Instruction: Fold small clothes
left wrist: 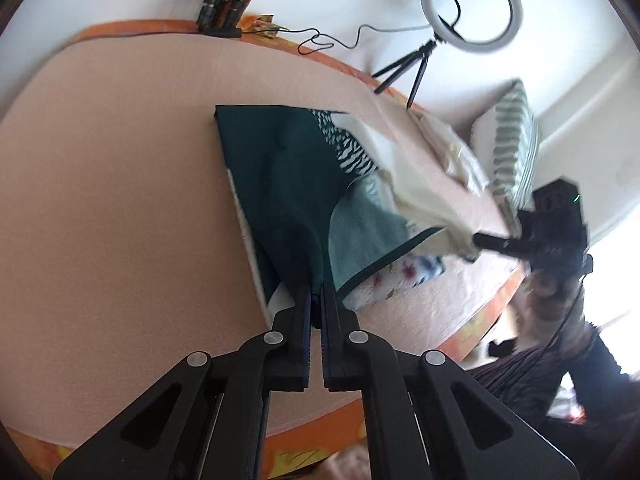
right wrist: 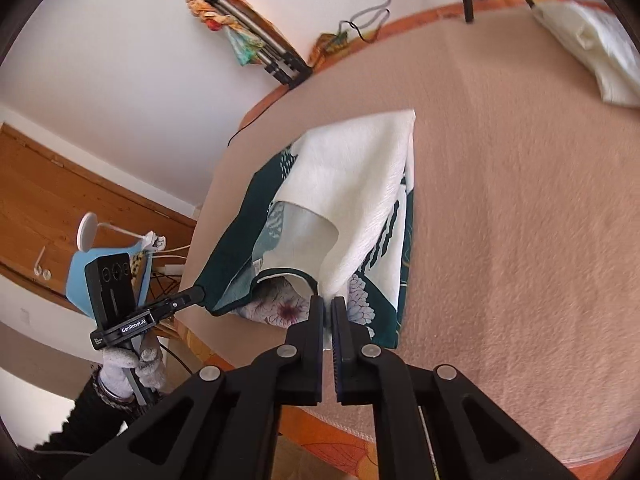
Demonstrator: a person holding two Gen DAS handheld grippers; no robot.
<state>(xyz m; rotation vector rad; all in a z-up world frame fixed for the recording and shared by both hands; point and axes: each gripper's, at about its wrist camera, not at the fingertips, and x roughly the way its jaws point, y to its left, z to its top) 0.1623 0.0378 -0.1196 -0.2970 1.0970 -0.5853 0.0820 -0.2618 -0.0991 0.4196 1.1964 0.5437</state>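
Observation:
A small garment [left wrist: 292,184], dark green with white patterned parts and a cream side, lies on the pink-beige blanket [left wrist: 120,200]. My left gripper [left wrist: 316,284] is shut on its near dark green corner and lifts it. My right gripper [right wrist: 328,300] is shut on its cream corner [right wrist: 360,184], also lifted. In the left wrist view the right gripper [left wrist: 476,240] shows at the right, pinching the cream edge. In the right wrist view the left gripper [right wrist: 200,292] shows at the left, pinching the green corner. A floral layer [right wrist: 280,312] shows beneath.
A ring light on a tripod [left wrist: 472,8] stands at the far edge. A folded cream cloth [right wrist: 592,44] lies at the far right of the blanket. A striped pillow [left wrist: 512,148] is beyond it. The orange bed edge [left wrist: 480,320] runs close by.

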